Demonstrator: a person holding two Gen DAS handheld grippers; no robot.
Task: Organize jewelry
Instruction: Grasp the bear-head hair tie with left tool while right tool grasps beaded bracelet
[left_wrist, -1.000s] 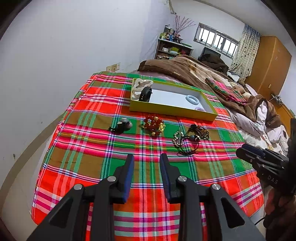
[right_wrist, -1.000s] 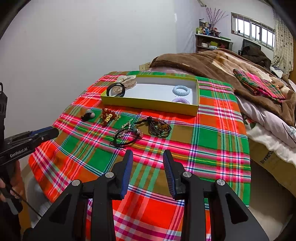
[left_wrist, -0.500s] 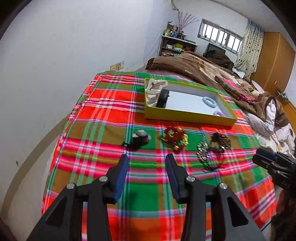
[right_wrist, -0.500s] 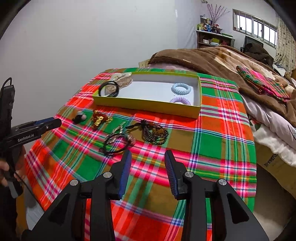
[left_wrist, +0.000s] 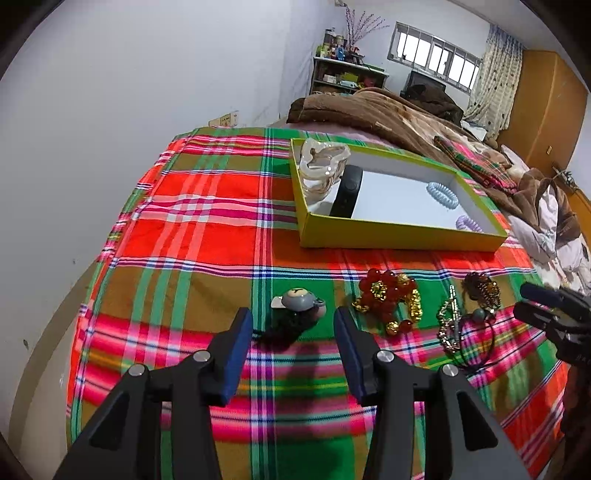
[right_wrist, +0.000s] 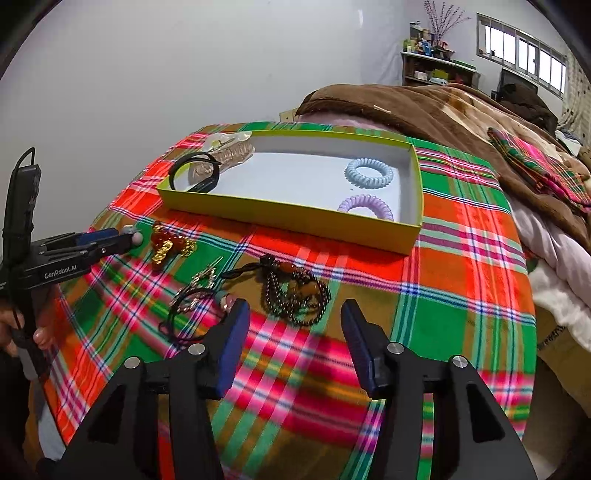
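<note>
Both claws were out over the plaid blanket (left_wrist: 207, 206) on the bed, and both had just been spreading their jaws with nothing pinched between them. The left claw (left_wrist: 293, 325) sat wide apart right in front of the little grey bear hair tie (left_wrist: 297, 306), which lay on the blanket in line with the gap but not touched by either pad. The right claw (right_wrist: 293, 321) was apart too, hovering just short of the dark beaded bracelet (right_wrist: 295, 291). Between those two pieces lay the red and gold bead bunch (right_wrist: 168, 245) and a black cord with a silver chain (right_wrist: 192, 306), so all the loose pieces made a row across the blanket, nearer the claws than the tray. Farther up the blanket, toward the wall edge of the bed, sat the yellow-green tray (right_wrist: 295, 218), holding a blue coil hair tie (right_wrist: 369, 173) and a purple coil hair tie (right_wrist: 365, 206) at its right end, plus a black band (left_wrist: 347, 192) and a clear hair claw clip (left_wrist: 321, 166) at its left end.
</note>
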